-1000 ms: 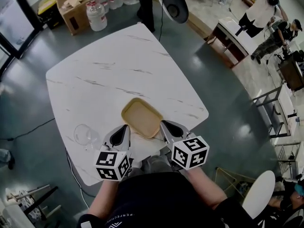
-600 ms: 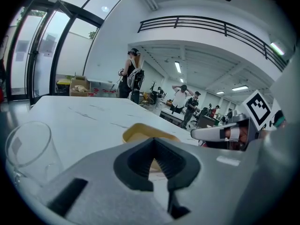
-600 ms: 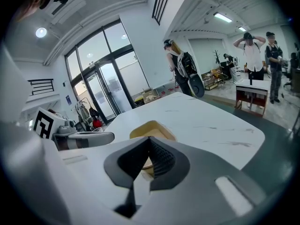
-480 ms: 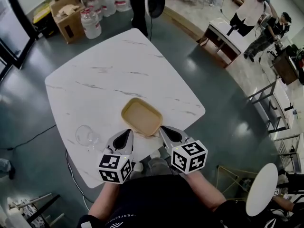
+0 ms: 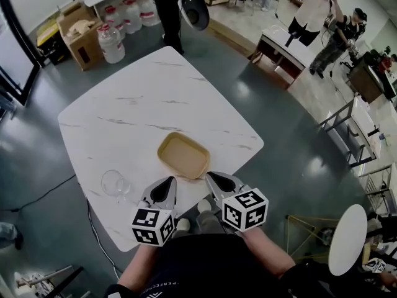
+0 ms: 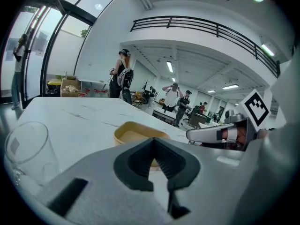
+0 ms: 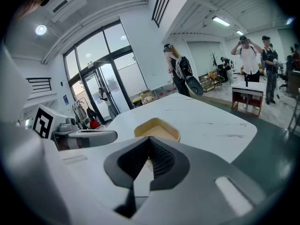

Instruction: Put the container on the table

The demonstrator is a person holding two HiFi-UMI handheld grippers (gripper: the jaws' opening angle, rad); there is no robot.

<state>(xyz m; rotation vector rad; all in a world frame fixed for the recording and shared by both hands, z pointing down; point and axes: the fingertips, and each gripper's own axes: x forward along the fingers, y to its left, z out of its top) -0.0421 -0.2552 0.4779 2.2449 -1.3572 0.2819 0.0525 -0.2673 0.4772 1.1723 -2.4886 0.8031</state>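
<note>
The big white table (image 5: 155, 104) has thin grey lines across it and rounded corners. The far part of its top is wide open room, right out to the far edges. On the dark floor past the far corner stand a brown cardboard box (image 5: 77, 33) and some water jugs (image 5: 111, 42). Any labels on them are too small to read.

The tan container (image 5: 182, 155) sits flat on the table, close to the near edge, with its open side up. No writing shows on it.

The left gripper (image 5: 169, 180) and the right gripper (image 5: 209, 175) hang over the near edge, side by side, and point at the container. Their tips are near its rim but do not touch it. Both have their fingers pressed together and hold nothing.

A clear glass (image 5: 115, 182) stands on the table to the left of the left gripper, near the table's side edge.

Each gripper has a cube with black and white square marks, not words.
</note>
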